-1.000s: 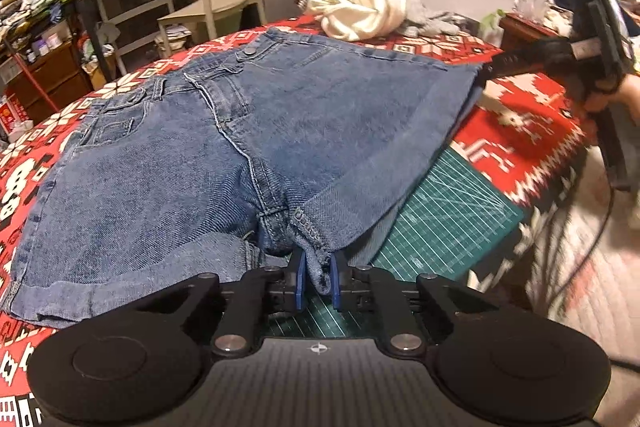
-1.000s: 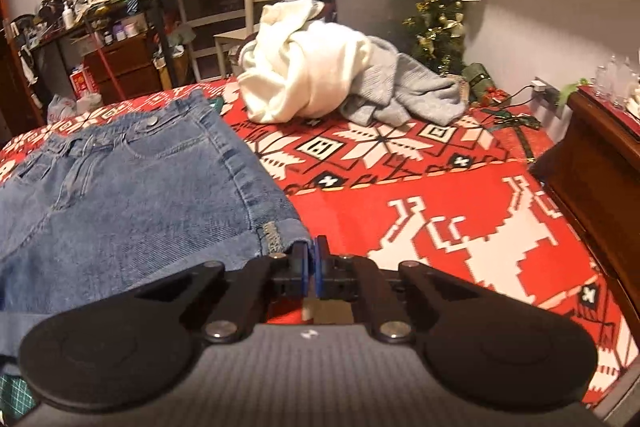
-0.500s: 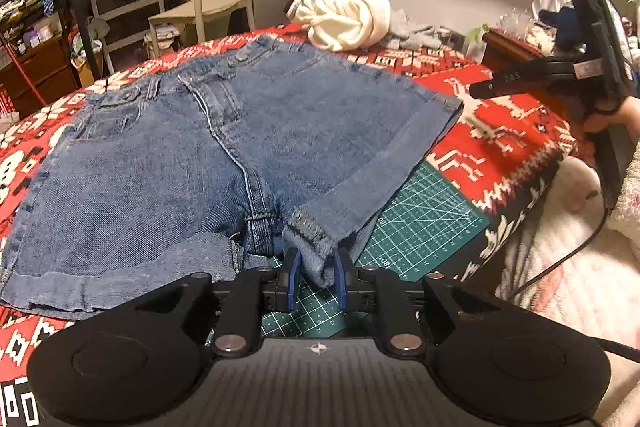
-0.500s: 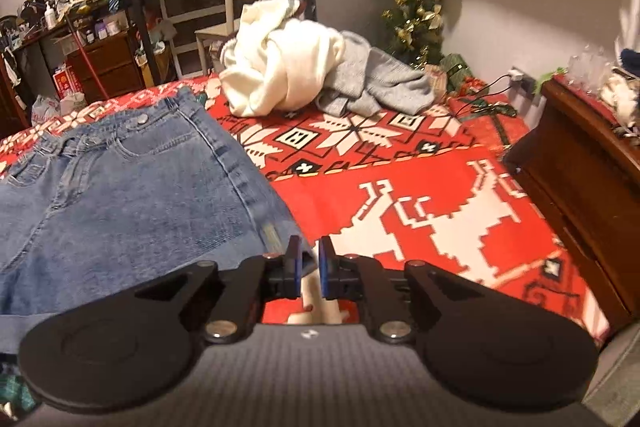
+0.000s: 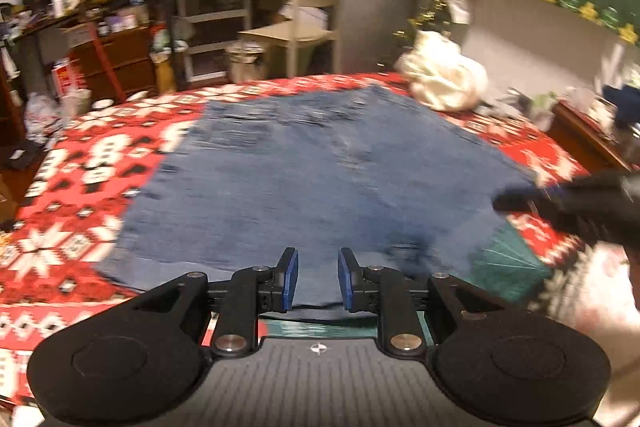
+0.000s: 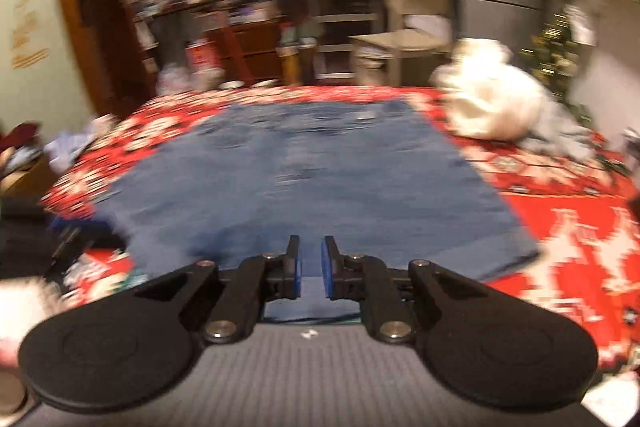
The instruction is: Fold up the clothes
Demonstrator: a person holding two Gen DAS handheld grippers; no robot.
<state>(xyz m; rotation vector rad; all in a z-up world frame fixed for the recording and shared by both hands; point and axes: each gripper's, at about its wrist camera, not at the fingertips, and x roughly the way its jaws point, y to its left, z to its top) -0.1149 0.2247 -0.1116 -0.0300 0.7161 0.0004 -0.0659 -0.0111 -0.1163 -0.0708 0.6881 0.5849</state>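
Blue denim shorts (image 5: 320,187) lie spread flat on the red patterned cloth (image 5: 80,227), and they are blurred in both views. My left gripper (image 5: 318,279) hovers above the shorts' near edge; its jaws are opening and hold nothing. In the right wrist view the shorts (image 6: 320,179) fill the middle. My right gripper (image 6: 311,267) hangs over their near hem with a narrow gap between its blue pads and no cloth in it. In the left wrist view the right gripper (image 5: 520,203) shows as a dark blur at the shorts' right corner.
A white garment pile (image 5: 444,83) sits at the far right of the cloth, with a grey garment (image 6: 560,135) beside it. A green cutting mat (image 5: 512,267) peeks out under the shorts' right side. A chair (image 5: 304,15) and cluttered shelves stand behind.
Both grippers have let go of the shorts' hem, spread their pads and pulled back and up. The views have swung, and the shorts now lie flat.
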